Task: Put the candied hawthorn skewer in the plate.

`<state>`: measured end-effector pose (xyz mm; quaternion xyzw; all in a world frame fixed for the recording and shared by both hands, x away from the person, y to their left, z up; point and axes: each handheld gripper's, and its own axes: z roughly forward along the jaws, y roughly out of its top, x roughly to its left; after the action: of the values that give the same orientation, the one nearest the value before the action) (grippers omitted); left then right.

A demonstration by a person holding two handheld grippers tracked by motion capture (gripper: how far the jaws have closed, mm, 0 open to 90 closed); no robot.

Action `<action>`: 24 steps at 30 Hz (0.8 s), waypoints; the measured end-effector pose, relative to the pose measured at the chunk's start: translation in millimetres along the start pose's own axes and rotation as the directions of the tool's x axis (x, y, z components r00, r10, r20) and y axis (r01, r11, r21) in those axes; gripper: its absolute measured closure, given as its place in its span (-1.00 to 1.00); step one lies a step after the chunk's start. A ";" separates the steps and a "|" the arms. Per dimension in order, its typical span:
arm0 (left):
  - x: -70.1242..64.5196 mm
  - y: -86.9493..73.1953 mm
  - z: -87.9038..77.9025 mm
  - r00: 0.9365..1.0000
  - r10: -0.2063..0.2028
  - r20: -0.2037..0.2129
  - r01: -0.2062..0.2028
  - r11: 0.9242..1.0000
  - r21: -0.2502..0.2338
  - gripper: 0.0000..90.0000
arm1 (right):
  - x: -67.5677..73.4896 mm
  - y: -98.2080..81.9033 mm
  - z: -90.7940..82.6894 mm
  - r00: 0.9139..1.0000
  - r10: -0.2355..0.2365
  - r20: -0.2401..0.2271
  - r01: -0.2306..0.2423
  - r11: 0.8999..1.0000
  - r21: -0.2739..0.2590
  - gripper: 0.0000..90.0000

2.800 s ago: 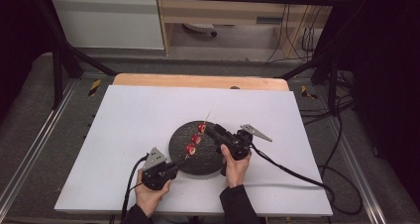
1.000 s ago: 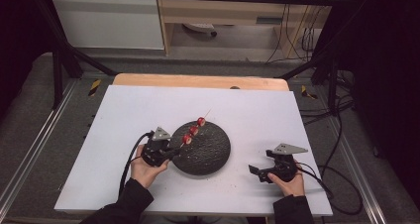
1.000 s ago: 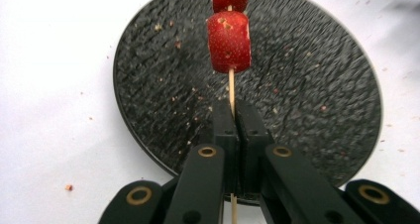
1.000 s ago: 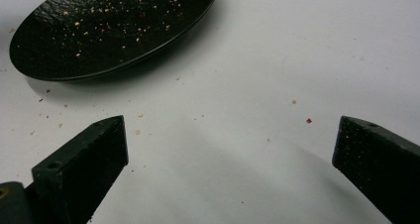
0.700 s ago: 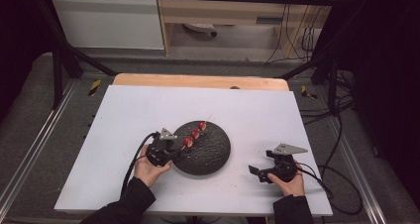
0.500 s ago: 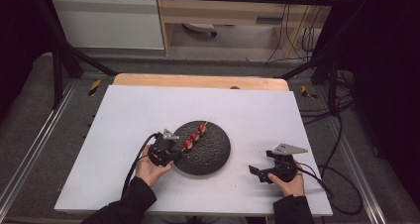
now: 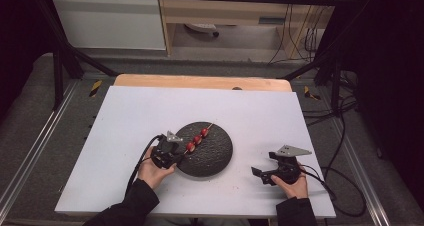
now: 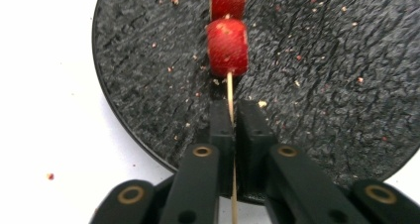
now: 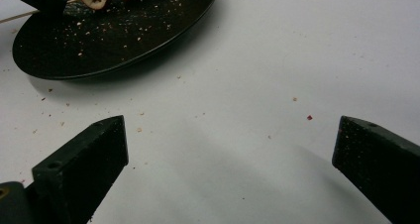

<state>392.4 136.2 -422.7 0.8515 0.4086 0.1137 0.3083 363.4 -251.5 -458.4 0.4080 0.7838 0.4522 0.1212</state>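
My white counter [image 7: 150, 111] stands on grey floor [image 7: 30, 116]; beyond its far edge, a wooden shelf unit [image 7: 225, 11], a white cabinet [image 7: 107, 21], and hanging cables [image 7: 300, 31].

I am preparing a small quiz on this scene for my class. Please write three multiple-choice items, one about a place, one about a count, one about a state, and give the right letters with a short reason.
1. Where does the right gripper hang?
A. Over the plate
B. Over the white table, to the right of the plate
C. Over the wooden strip at the far edge

2. How many red fruit pieces sit on the skewer in the high view?
A. One
B. Three
C. Six

3. What is the state of the left gripper?
A. Wide open over bare table
B. Shut on a red piece
C. Shut on the skewer

Answers:
1 B, its hand is over the table, apart from the black plate.
2 B, three pieces lie in a row.
3 C, its jaws pinch the thin skewer just below the nearest piece.
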 end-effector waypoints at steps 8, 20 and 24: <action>6.3 -4.6 -17.9 0.998 0.048 0.034 -0.045 0.995 -0.085 0.30 | 0.1 0.2 -1.0 1.000 -0.003 0.000 0.003 1.000 0.002 -0.98; 38.2 -35.8 -40.3 0.994 0.090 0.060 -0.080 0.985 -0.156 -0.55 | 0.0 0.5 -3.0 1.000 0.005 -0.003 -0.005 1.000 -0.004 -0.99; 49.9 -50.5 -45.3 0.996 0.080 0.044 -0.073 0.988 -0.135 -0.70 | -0.4 -0.1 -3.1 1.000 0.002 -0.002 -0.002 1.000 0.002 -0.99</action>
<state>372.5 218.0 -421.2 0.8467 0.3594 0.1312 0.3698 361.9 -253.7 -456.8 0.4083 0.7841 0.4518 0.1195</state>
